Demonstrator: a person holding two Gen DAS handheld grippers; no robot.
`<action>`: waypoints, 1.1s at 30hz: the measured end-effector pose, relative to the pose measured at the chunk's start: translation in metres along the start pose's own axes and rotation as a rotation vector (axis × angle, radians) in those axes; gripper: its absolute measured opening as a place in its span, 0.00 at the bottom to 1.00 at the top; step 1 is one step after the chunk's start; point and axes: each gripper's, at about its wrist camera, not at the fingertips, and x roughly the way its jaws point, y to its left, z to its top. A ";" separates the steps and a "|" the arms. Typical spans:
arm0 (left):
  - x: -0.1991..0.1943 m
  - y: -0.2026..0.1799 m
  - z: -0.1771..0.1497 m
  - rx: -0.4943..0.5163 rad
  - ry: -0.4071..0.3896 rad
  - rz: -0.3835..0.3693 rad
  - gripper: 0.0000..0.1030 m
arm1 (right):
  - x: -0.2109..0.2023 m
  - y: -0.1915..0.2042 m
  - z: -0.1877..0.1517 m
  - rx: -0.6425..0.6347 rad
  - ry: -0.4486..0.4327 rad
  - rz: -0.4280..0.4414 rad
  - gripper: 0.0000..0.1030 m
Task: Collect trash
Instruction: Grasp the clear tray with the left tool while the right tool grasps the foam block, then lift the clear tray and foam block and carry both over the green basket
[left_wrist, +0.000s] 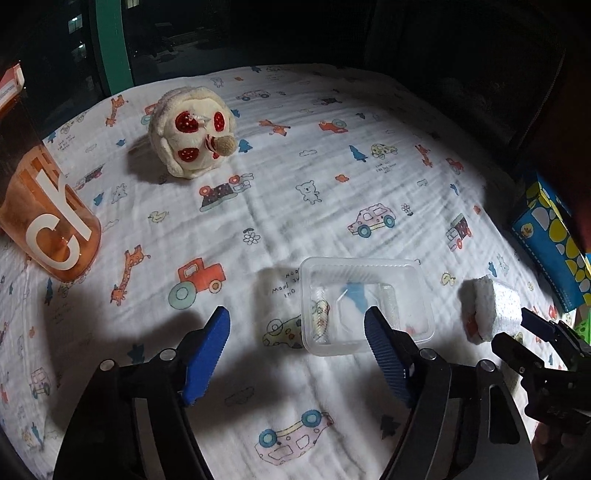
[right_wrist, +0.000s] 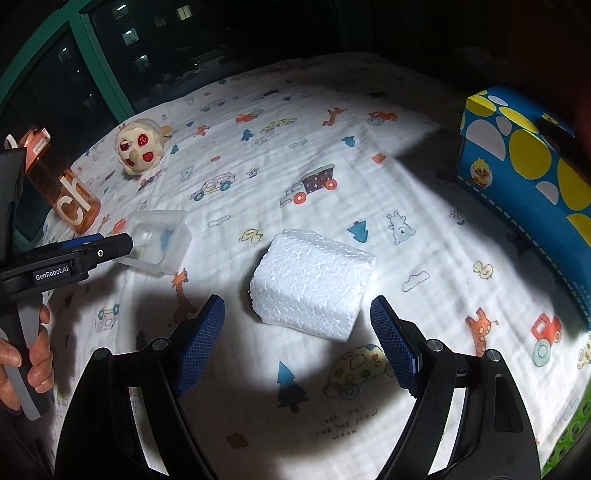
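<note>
A clear plastic tray (left_wrist: 365, 291) lies on the printed sheet (left_wrist: 258, 206). My left gripper (left_wrist: 297, 321) hovers open just short of it, with the right finger overlapping the tray's near edge and the left finger over bare sheet. A white foam block (right_wrist: 310, 280) lies further right. My right gripper (right_wrist: 298, 306) stands open with the block just ahead between its blue pads (right_wrist: 203, 339), not touching. In the left wrist view the foam block (left_wrist: 491, 308) and the right gripper (left_wrist: 513, 328) show at the right edge. The right wrist view shows the left gripper (right_wrist: 114, 242) by the tray (right_wrist: 159, 240).
An orange translucent bottle (left_wrist: 48, 221) lies at the left, and a cream plush toy (left_wrist: 192, 133) sits further back. A blue box with yellow dots (right_wrist: 524, 166) stands along the right side. A dark window with a green frame (right_wrist: 99, 55) is behind. A hand (right_wrist: 37, 354) holds the left gripper's handle.
</note>
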 end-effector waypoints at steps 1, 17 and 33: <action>0.002 0.000 0.000 0.000 0.001 -0.004 0.65 | 0.002 0.001 0.001 0.003 0.001 -0.003 0.78; 0.004 -0.006 -0.009 -0.025 0.037 -0.032 0.07 | -0.011 -0.010 -0.008 0.024 -0.007 -0.040 0.64; -0.069 -0.068 -0.048 0.055 -0.016 -0.112 0.06 | -0.105 -0.029 -0.058 -0.015 -0.091 -0.045 0.64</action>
